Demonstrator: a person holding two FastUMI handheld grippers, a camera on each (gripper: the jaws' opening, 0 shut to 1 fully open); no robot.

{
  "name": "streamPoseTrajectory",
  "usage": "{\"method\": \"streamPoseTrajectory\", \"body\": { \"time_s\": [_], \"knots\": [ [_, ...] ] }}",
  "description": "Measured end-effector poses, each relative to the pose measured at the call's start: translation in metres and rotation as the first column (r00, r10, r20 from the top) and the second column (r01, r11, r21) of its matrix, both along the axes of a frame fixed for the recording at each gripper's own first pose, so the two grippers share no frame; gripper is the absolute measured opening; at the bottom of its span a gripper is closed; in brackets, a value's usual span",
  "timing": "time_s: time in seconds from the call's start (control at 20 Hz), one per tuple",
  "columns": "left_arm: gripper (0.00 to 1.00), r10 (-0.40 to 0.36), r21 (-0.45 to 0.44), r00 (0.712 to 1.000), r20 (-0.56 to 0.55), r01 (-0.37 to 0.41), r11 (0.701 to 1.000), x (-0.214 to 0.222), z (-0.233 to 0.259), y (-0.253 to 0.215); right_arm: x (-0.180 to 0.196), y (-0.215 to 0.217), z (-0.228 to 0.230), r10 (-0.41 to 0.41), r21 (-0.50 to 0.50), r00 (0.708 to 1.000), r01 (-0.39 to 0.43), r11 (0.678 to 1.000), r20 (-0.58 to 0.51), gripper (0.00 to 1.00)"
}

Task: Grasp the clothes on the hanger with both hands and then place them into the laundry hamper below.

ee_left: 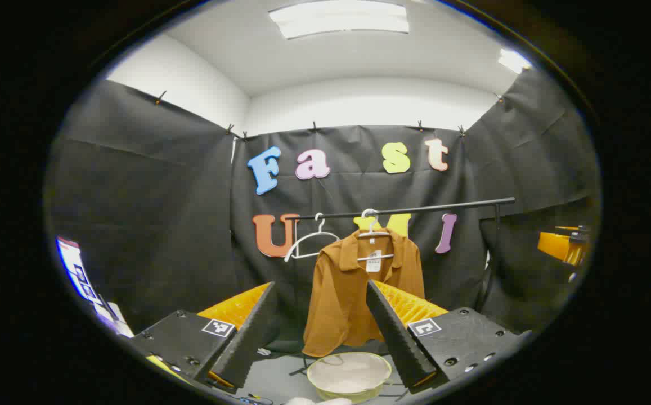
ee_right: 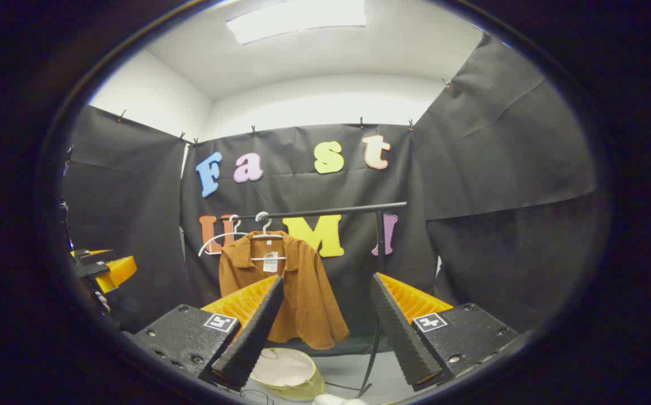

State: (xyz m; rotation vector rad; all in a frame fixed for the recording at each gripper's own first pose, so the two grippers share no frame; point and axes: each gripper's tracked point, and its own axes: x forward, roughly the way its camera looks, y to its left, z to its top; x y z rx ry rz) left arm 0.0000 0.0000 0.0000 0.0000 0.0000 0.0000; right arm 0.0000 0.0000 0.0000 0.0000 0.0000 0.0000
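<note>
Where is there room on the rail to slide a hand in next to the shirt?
The rail is bare between the brown shirt and its end post. On the shirt's other side it is crowded: an empty white hanger hangs close. Below, the hamper sits under the shirt's hem.

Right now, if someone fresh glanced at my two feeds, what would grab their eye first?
The brown shirt stands out, hanging on a white hanger from the black rail, beside an empty white hanger. Below it on the floor sits the pale round hamper. The left gripper and right gripper are both open, short of the shirt.
</note>
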Motion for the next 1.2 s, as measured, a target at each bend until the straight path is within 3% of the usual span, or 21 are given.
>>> {"method": "streamPoseTrajectory", "body": {
  "time_s": [0.8, 1.2],
  "knots": [
    [0.97, -0.068, -0.029, 0.998, 0.010, 0.068, 0.997, -0.006, 0.006, 0.006, 0.009, 0.031, -0.006, 0.024, -0.077, 1.000, -0.025, 0.997, -0.015, 0.99],
    [1.00, -0.106, -0.091, 0.994, 0.003, 0.106, 0.990, 0.032, -0.014, -0.020, 0.052, 0.039, -0.031, 0.056, -0.076, 0.997, -0.059, 0.995, -0.047, 0.99]
  ]
}}
